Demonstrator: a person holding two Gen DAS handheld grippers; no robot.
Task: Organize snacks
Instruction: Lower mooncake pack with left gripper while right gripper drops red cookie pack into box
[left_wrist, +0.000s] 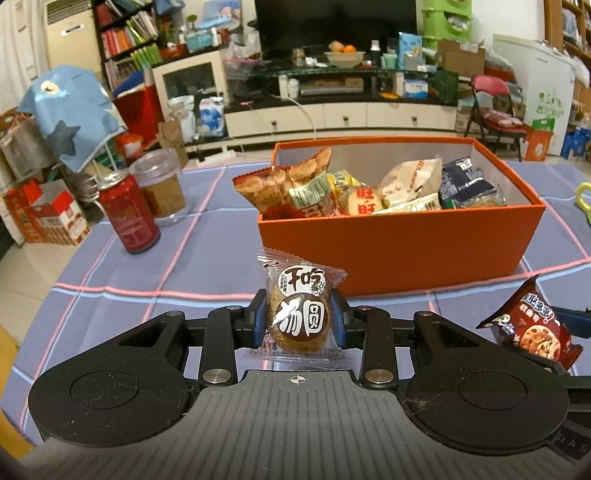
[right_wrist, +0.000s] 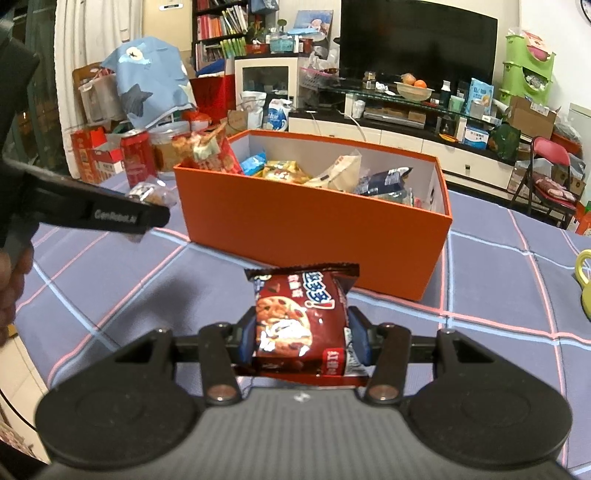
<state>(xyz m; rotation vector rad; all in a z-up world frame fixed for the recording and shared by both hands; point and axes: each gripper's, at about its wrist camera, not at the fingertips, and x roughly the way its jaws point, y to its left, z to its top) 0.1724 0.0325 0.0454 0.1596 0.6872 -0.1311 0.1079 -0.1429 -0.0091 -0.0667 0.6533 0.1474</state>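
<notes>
checked tablecloth (left_wrist: 129, 280); left fingers (left_wrist: 336, 321) clamp sesame ball packet (left_wrist: 298, 314), right fingers (right_wrist: 246, 334) clamp cookie packet (right_wrist: 301, 321).

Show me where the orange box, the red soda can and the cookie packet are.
orange box (left_wrist: 388, 243), left wrist view, its front wall.
red soda can (left_wrist: 129, 214), left wrist view, middle of its side.
cookie packet (right_wrist: 299, 321), right wrist view, its printed front face.

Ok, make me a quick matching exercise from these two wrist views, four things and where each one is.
Things:
1. clear-wrapped round snack
2. red cookie pack
3. red can
4. dark blue packet

Places:
A. inside the orange box
B. clamped in the right gripper
C. upright on the tablecloth, beside the box
D. clamped in the left gripper

Pairs: 1-D, 2-B, 3-C, 4-A
</notes>
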